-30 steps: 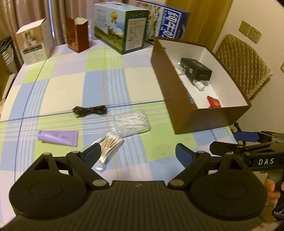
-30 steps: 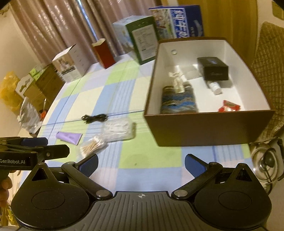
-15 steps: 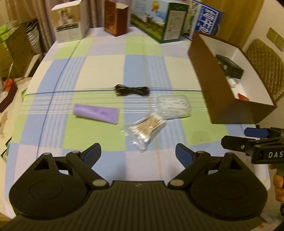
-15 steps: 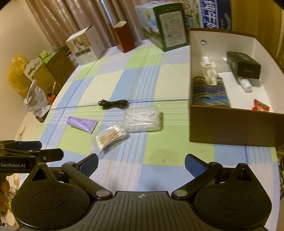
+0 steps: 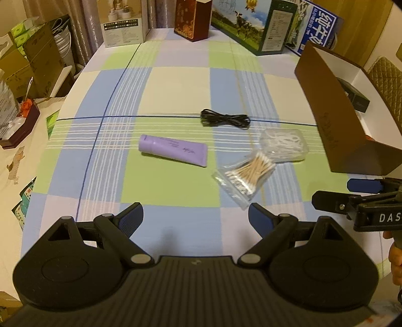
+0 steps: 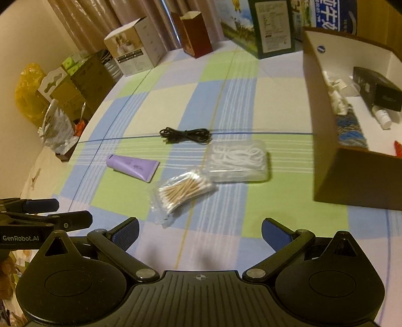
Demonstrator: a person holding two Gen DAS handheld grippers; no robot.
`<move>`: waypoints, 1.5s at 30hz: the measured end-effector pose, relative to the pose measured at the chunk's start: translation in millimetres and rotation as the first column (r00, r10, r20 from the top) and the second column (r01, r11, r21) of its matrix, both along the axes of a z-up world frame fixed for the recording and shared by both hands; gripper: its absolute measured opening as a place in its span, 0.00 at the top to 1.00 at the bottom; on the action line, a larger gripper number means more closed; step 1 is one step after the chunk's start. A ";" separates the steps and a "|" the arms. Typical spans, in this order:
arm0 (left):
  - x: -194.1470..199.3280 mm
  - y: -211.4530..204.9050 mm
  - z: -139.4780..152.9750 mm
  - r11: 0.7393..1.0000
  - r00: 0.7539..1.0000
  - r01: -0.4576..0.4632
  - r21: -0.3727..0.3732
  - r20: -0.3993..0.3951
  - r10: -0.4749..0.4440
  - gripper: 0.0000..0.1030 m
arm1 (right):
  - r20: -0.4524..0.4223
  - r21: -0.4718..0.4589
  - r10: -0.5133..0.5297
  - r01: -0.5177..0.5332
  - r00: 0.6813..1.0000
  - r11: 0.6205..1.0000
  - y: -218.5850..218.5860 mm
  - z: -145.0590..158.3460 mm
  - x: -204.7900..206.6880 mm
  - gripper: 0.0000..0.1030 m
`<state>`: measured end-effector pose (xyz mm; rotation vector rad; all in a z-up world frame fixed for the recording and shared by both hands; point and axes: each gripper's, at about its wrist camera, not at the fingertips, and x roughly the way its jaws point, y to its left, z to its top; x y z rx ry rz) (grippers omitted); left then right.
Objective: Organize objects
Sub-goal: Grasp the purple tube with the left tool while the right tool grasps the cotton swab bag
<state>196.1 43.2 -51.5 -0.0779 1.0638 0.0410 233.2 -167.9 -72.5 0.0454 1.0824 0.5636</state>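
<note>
On the checked tablecloth lie a purple tube [image 5: 173,150] [image 6: 133,167], a coiled black cable [image 5: 225,120] [image 6: 186,134], a clear case of white floss picks [image 5: 284,144] [image 6: 238,161] and a bag of cotton swabs [image 5: 245,176] [image 6: 182,192]. A brown box with a white inside [image 5: 331,120] [image 6: 351,176] stands at the right and holds a black carton, a small bottle and a blue patterned pouch. My left gripper [image 5: 196,218] hovers open over the near table edge, short of the tube and the swabs. My right gripper [image 6: 199,230] is open too, just short of the swab bag.
Cartons stand along the far edge: a white one [image 5: 124,22], a dark red one [image 5: 192,18], a green one [image 5: 253,25] and a blue one [image 5: 319,27]. Stacked boxes and bags crowd the floor at the left [image 6: 62,83]. A quilted chair [image 5: 385,83] stands behind the brown box.
Both grippers have swung left, away from the brown box and toward the loose items, and sunk a little. The items now sit nearer the middle of each view. Both stay open.
</note>
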 end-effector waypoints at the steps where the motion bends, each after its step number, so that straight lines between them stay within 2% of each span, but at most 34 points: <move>1: 1.2 3.8 -1.8 1.000 1.000 0.000 0.001 0.000 0.000 0.14 | -0.008 0.004 -0.004 0.004 1.000 1.000 3.2 -1.8 0.8 0.02; 11: 22.4 34.8 -20.1 1.000 1.000 0.022 -0.007 0.011 -0.022 0.14 | -0.069 -0.006 -0.085 0.085 0.994 0.996 29.7 -26.3 14.7 0.02; 16: 41.0 45.5 -29.2 0.994 0.993 0.105 -0.012 0.056 -0.104 0.14 | -0.085 -0.021 -0.148 0.147 0.985 0.989 25.8 -34.1 22.5 0.02; 20: 65.3 49.9 -34.9 0.973 0.968 0.231 0.008 0.095 -0.231 0.15 | -0.097 -0.046 -0.215 0.211 0.972 0.976 12.9 -39.4 28.2 0.02; 26: 105.5 50.1 -53.6 0.918 0.912 0.395 0.035 0.106 -0.397 0.15 | -0.121 -0.080 -0.302 0.294 0.946 0.953 -6.7 -45.5 31.2 0.02; 30: 126.3 52.3 -71.9 0.886 0.884 0.463 -0.011 0.076 -0.461 0.19 | -0.135 -0.091 -0.337 0.327 0.932 0.940 -15.4 -47.9 31.0 0.02; 33: 133.7 54.4 -81.5 0.871 0.872 0.489 -0.049 0.046 -0.487 0.27 | -0.141 -0.094 -0.346 0.335 0.928 0.937 -17.8 -48.6 31.3 0.02; 37: 126.3 58.8 -86.2 0.872 0.874 0.486 -0.064 0.017 -0.486 0.37 | -0.144 -0.092 -0.331 0.320 0.933 0.943 -12.2 -50.6 32.4 0.02; 40: 112.7 62.0 -89.0 0.884 0.887 0.462 -0.071 0.000 -0.463 0.45 | -0.144 -0.089 -0.303 0.292 0.942 0.952 -1.1 -53.4 33.7 0.02; 43: 99.9 64.4 -91.0 0.912 0.914 0.404 -0.068 -0.007 -0.406 0.55 | -0.136 -0.081 -0.262 0.253 0.955 0.964 14.3 -55.7 36.2 0.02; 45: 96.5 65.6 -90.5 0.933 0.935 0.353 -0.069 -0.006 -0.354 0.55 | -0.122 -0.071 -0.232 0.225 0.965 0.972 25.5 -56.4 38.0 0.02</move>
